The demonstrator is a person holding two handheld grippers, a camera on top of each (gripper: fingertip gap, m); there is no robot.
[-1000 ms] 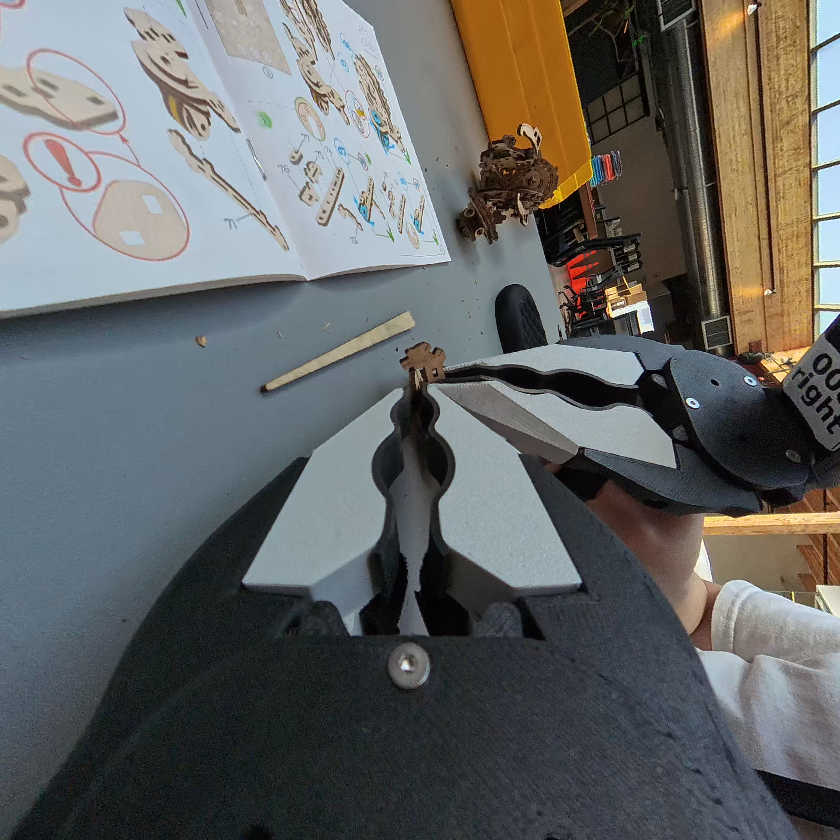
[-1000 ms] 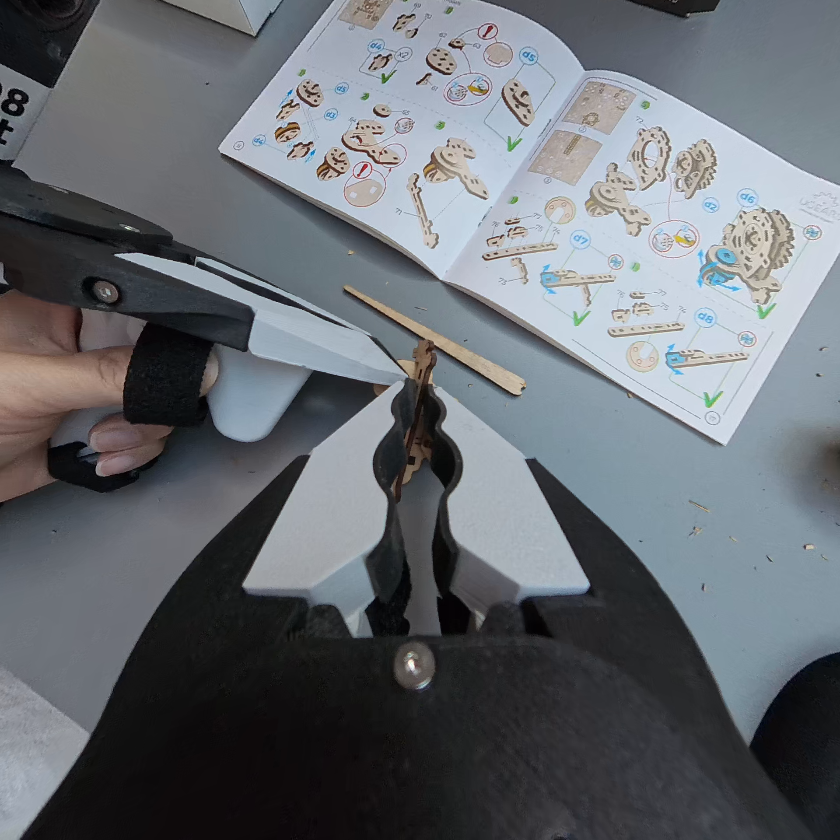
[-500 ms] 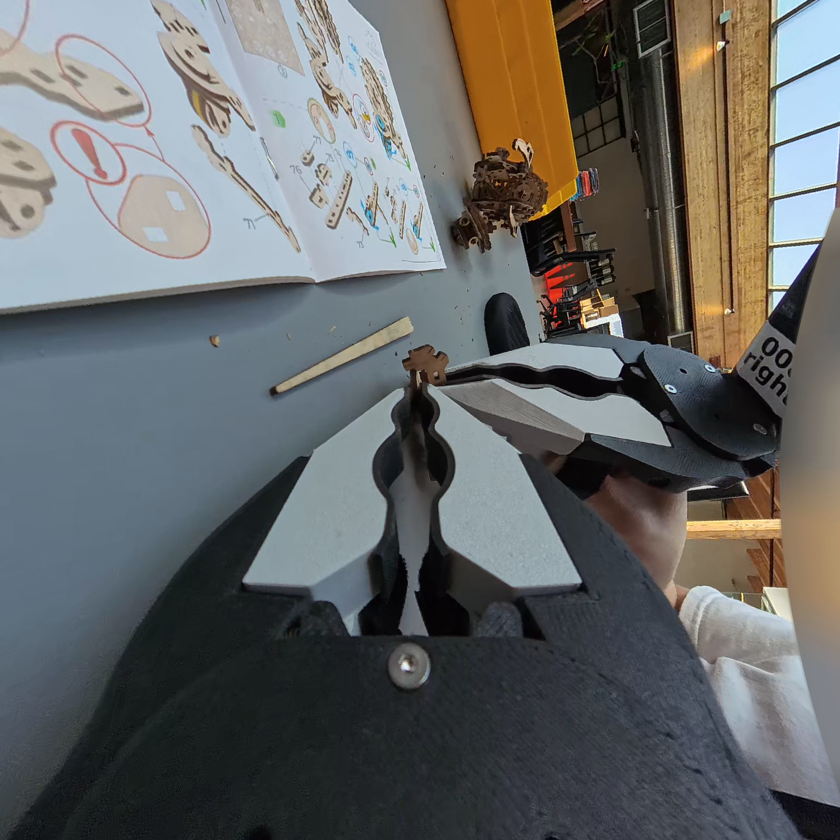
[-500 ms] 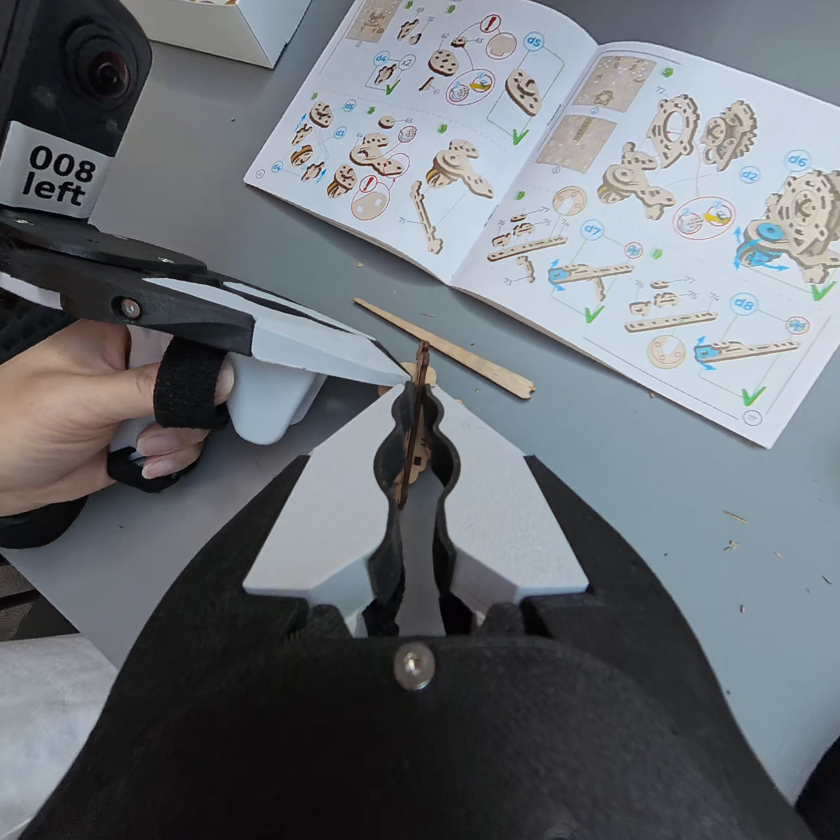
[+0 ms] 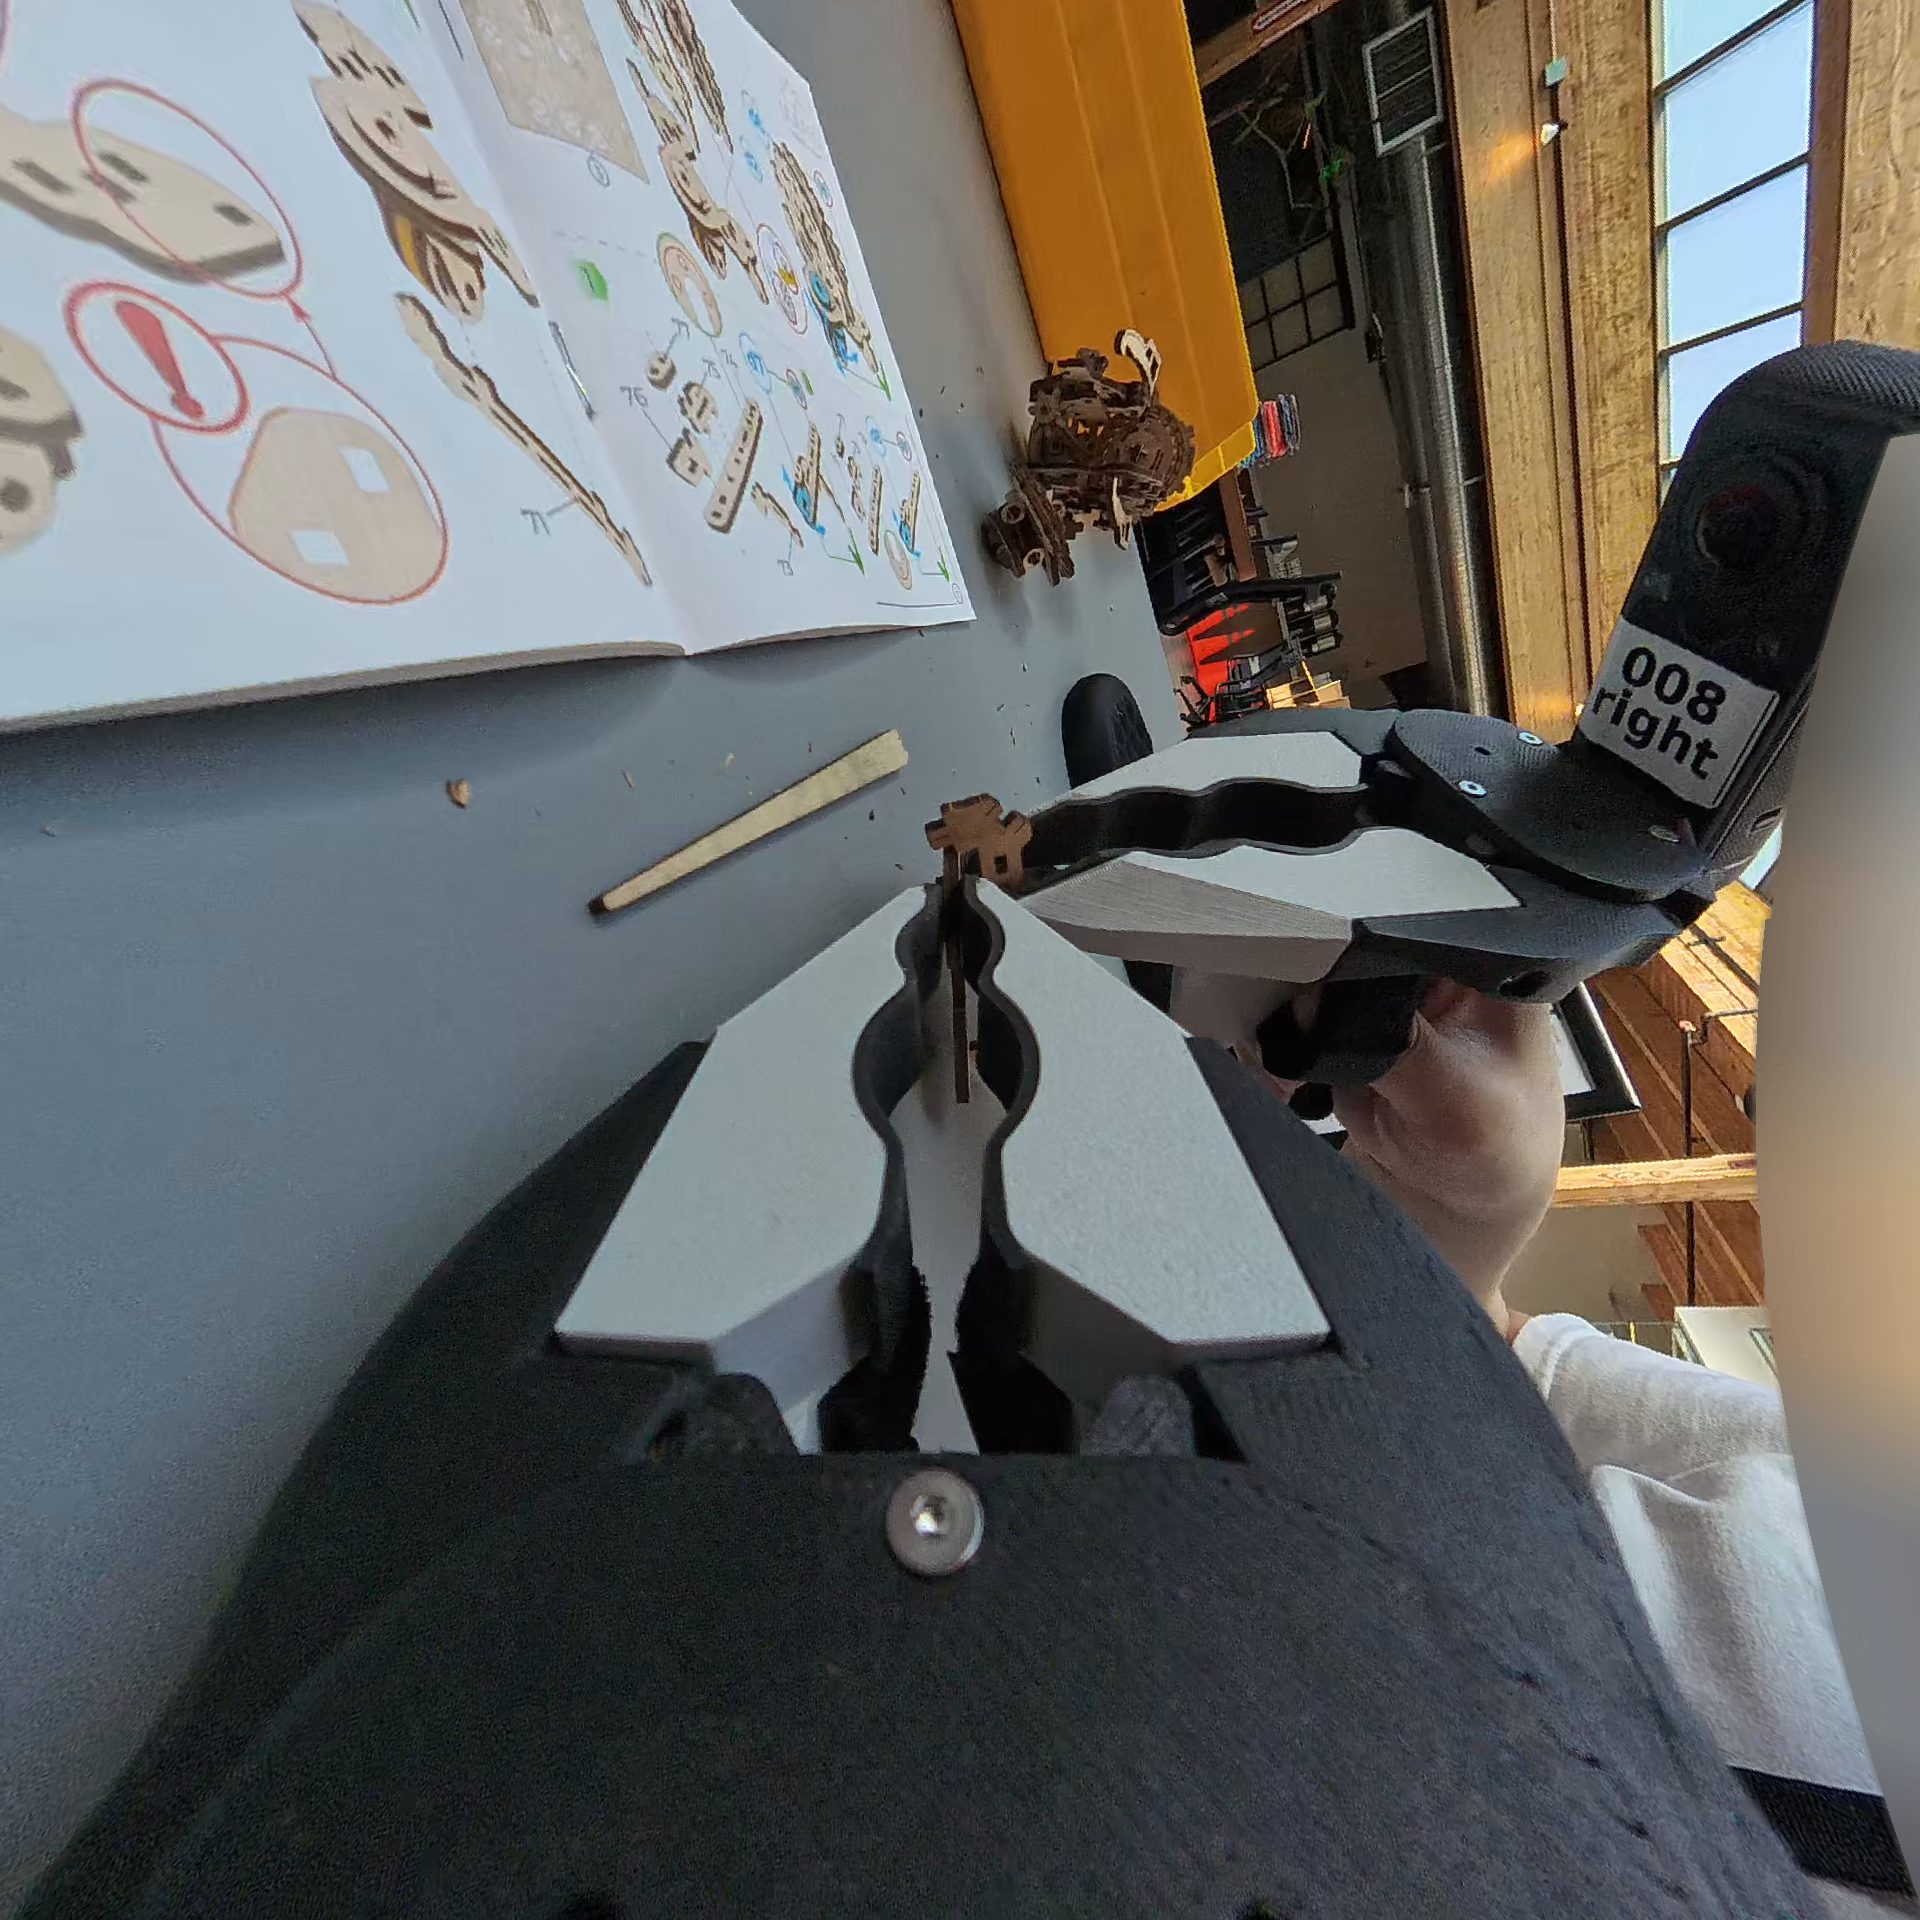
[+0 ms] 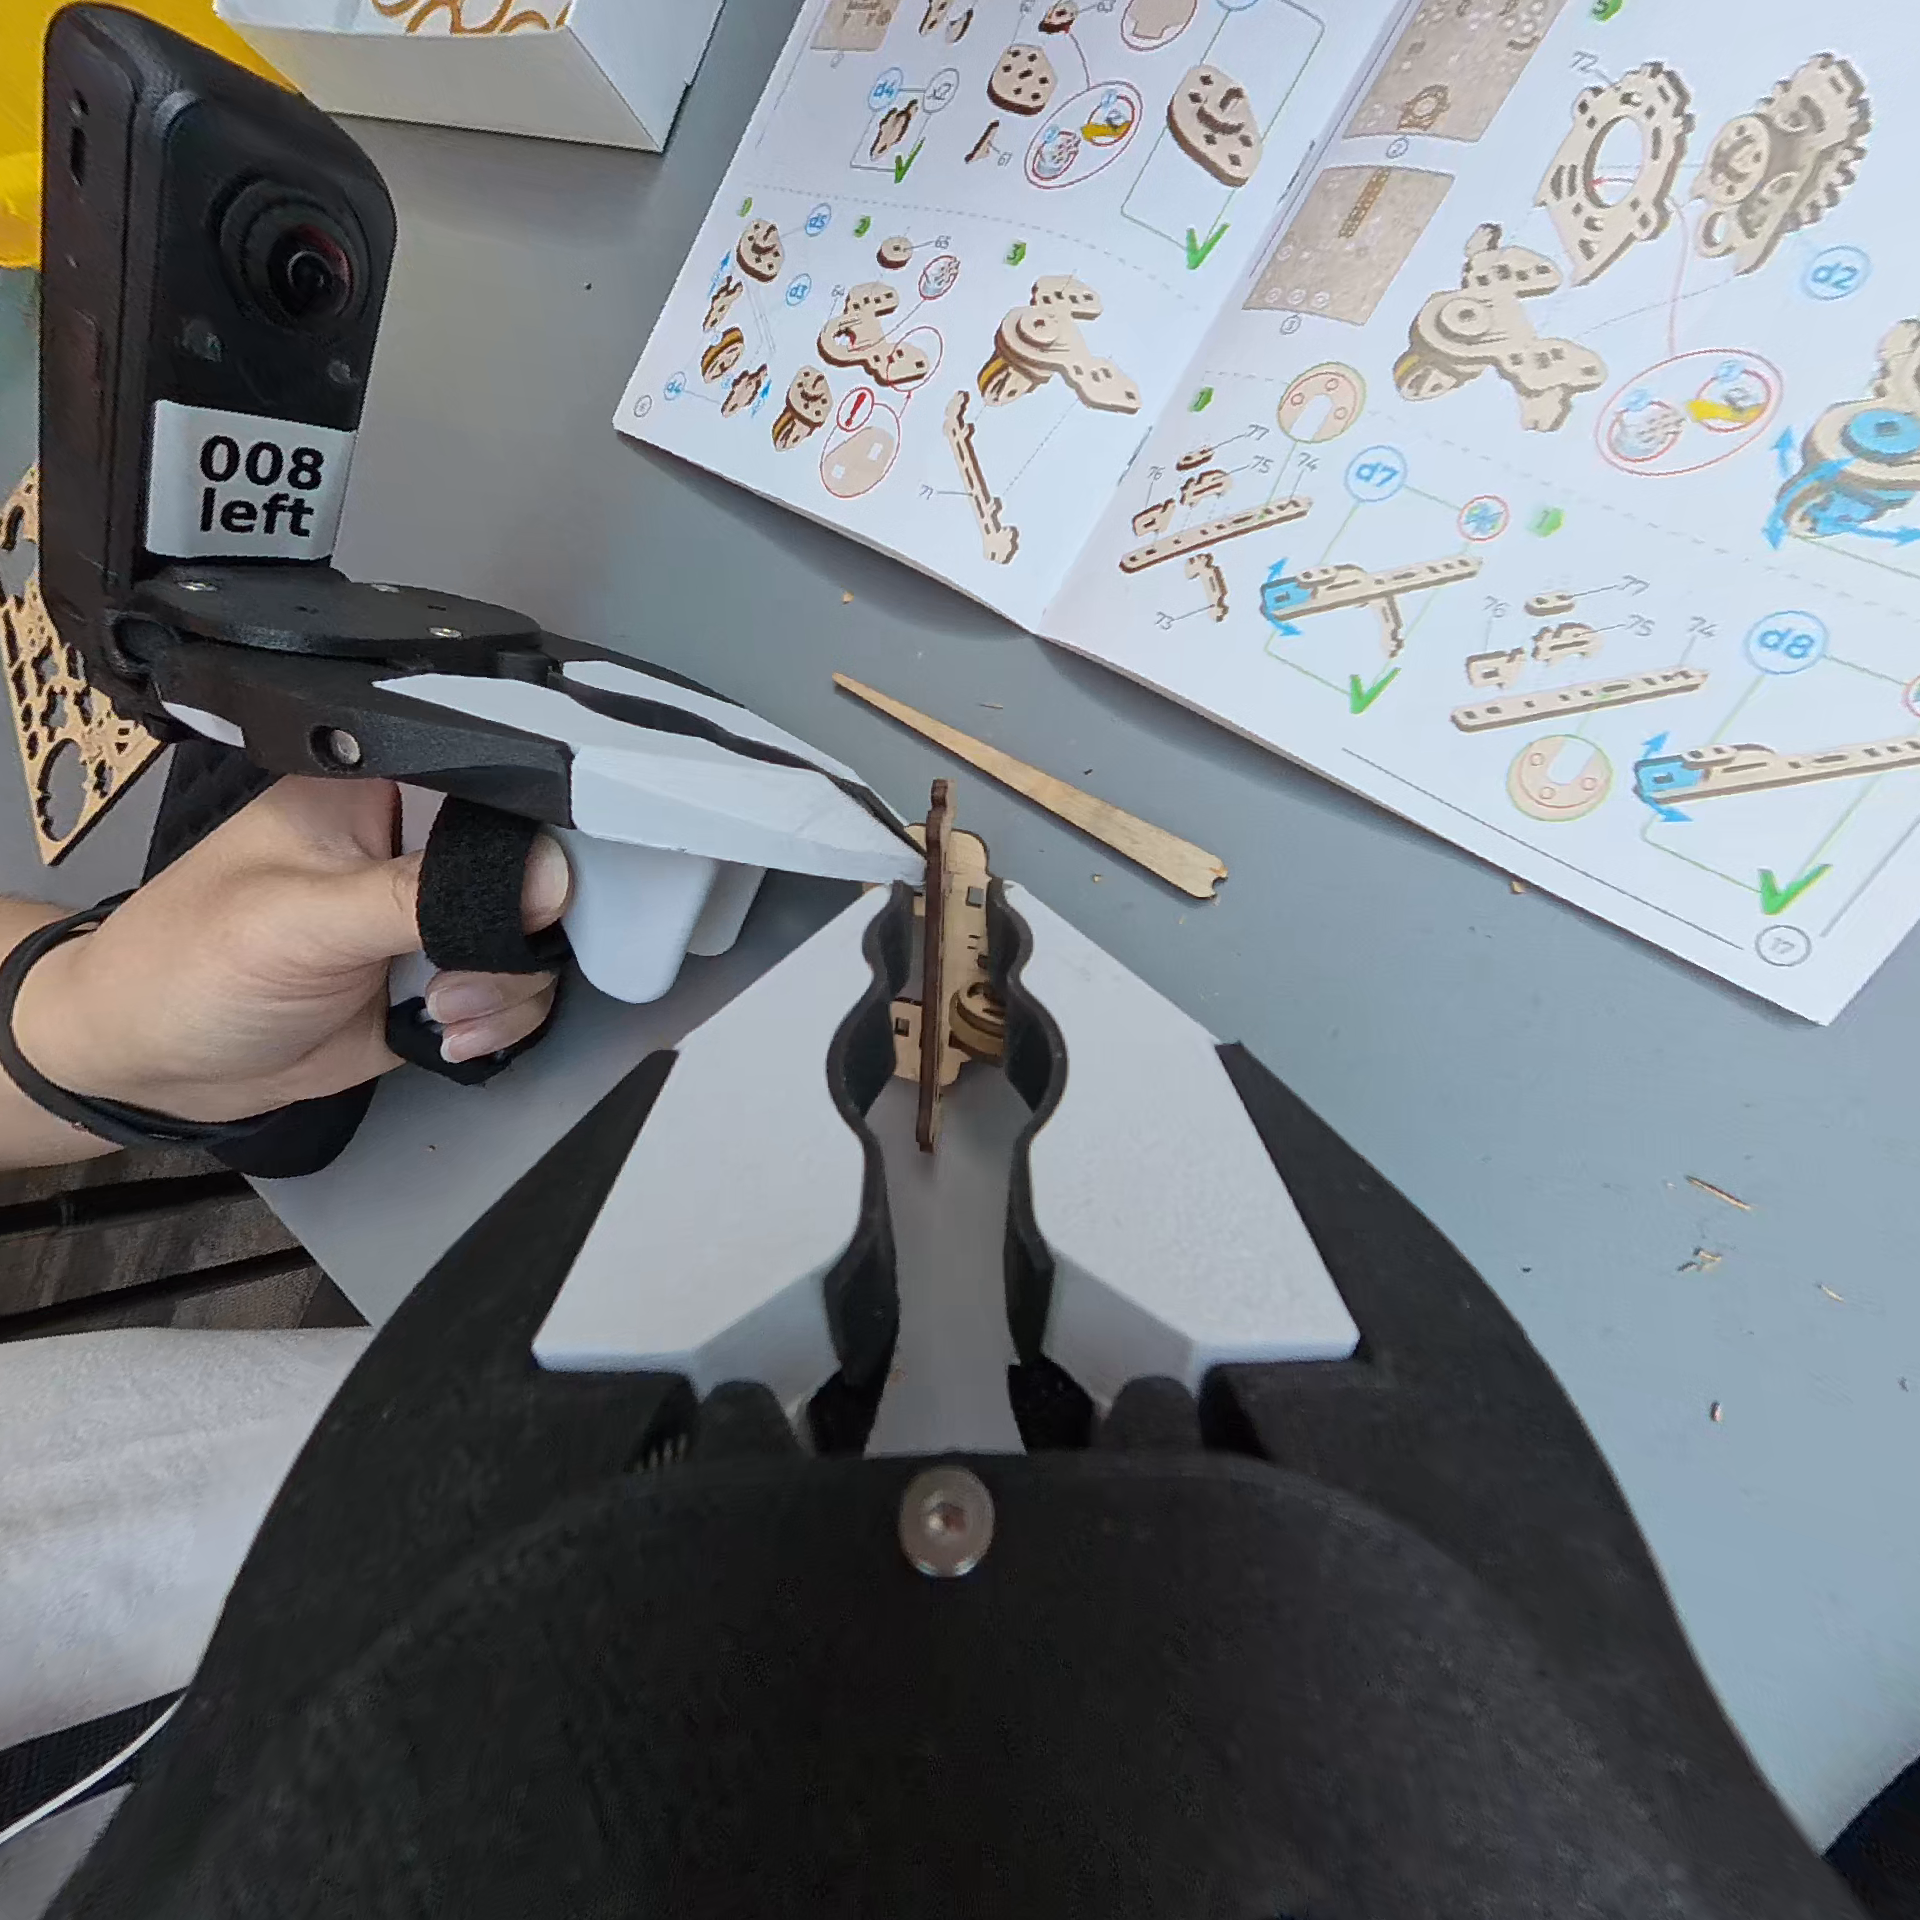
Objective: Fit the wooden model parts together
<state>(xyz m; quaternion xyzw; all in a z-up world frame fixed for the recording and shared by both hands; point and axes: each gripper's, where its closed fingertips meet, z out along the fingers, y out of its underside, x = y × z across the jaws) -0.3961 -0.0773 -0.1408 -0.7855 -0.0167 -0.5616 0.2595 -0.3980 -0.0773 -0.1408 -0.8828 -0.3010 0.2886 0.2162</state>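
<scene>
The left gripper [image 5: 961,904] pinches a thin brown wooden strip [image 5: 958,997]; the right gripper [image 6: 940,894], meeting it from three o'clock, pinches a pale slotted wooden piece [image 6: 951,966]. Any twist could snap the strip's tab or slip it off-slot.

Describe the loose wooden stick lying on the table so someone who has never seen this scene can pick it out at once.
Start at the open white instruction booklet on the grey table. Just off its near edge, between it and the two grippers' tips, lies the thin pale wooden stick, flat and alone. Unlike the notched wooden parts held in the grippers, it is plain, straight and tapers to a point at one end.
</scene>
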